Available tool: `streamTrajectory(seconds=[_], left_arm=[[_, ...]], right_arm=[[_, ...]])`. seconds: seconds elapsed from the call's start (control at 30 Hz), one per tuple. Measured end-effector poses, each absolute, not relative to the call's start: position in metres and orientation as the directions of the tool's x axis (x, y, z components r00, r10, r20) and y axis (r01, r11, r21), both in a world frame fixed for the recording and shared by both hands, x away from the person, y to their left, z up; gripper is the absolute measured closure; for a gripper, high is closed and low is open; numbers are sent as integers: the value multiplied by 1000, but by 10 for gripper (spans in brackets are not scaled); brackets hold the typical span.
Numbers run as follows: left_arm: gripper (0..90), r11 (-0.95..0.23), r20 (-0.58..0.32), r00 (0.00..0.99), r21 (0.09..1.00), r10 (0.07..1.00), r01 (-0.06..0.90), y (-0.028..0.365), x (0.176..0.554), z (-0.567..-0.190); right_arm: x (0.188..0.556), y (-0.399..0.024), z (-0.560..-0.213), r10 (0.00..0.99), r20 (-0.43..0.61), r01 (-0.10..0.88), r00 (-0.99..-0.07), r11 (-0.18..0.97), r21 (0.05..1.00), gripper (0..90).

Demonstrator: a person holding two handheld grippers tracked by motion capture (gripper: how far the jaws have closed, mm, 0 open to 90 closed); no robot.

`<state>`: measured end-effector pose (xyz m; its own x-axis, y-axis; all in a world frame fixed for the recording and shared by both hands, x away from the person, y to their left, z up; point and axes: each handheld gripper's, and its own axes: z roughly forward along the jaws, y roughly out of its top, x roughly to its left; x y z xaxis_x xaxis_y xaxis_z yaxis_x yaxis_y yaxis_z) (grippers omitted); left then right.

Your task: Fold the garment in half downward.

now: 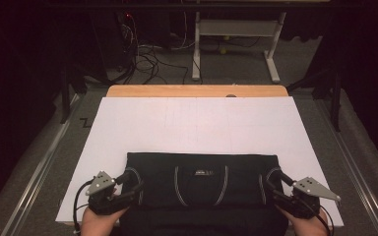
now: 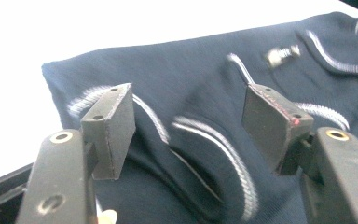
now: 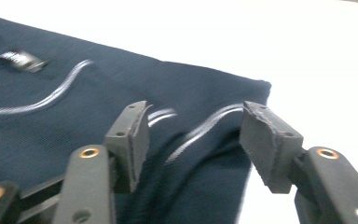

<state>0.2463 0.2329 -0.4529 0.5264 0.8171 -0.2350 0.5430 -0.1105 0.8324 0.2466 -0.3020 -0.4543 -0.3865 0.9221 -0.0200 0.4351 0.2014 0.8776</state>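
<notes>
The dark garment (image 1: pixel 202 184) is lying folded on the white surface (image 1: pixel 197 123), long axis running left to right, its near edge cut off. At its left end the left tool (image 1: pixel 133 184) is gaping, unclamped; at its right end the right tool (image 1: pixel 274 186) likewise.

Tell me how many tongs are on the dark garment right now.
2. The left tongs sit over the dark garment at its left edge, the right tongs at its right edge; both are open, with fabric between their jaws.
</notes>
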Motion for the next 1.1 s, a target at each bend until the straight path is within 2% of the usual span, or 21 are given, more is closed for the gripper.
streamTrajectory(seconds=[0.13,0.23,0.27,0.3,0.37,0.5,0.53,0.63,0.67,0.73,0.77,0.8,0.83,0.93,1.0,1.1], left_arm=[[304,-85,-222,467,830,856,551,246,264,-452],[286,-49,-274,454,812,848,582,251,280,-452],[235,-53,-290,446,788,847,613,251,294,-453],[229,-53,-290,446,788,847,613,251,294,-453],[229,-67,-270,429,778,862,625,250,306,-454],[205,-78,-280,395,723,875,686,246,332,-457],[206,-132,-226,388,694,894,708,238,338,-464],[206,-166,-209,390,656,897,736,232,340,-472],[206,-201,-175,399,646,900,736,228,338,-476],[211,-207,-164,397,644,903,737,228,336,-476],[266,-207,-153,394,653,906,729,227,332,-476],[292,-207,-153,394,653,906,729,227,332,-476],[292,-215,-141,398,658,906,722,225,330,-477],[383,-222,-137,405,659,904,718,223,328,-477],[408,-214,-150,409,665,900,715,223,327,-478],[489,-211,-162,419,671,894,710,223,326,-478]], right_arm=[[262,-320,-453,947,13,466,-321,147,873,383],[269,-323,-454,952,20,477,-306,135,869,380],[279,-325,-453,955,19,488,-295,134,863,375],[285,-326,-452,958,21,499,-287,131,857,370],[292,-327,-452,958,20,509,-285,133,850,353],[324,-323,-456,959,53,588,-279,128,798,239],[329,-320,-458,955,56,600,-290,136,788,232],[335,-313,-462,953,55,628,-298,152,763,242],[337,-309,-467,951,45,652,-307,176,737,269],[337,-307,-470,949,43,661,-312,184,727,270],[333,-302,-470,948,19,649,-319,204,733,374],[333,-302,-470,948,19,649,-319,204,733,374],[331,-301,-470,945,19,645,-326,208,735,408],[326,-298,-471,938,19,636,-347,220,740,519],[326,-298,-471,937,23,636,-349,218,741,543],[326,-298,-471,926,38,632,-376,226,741,655]])
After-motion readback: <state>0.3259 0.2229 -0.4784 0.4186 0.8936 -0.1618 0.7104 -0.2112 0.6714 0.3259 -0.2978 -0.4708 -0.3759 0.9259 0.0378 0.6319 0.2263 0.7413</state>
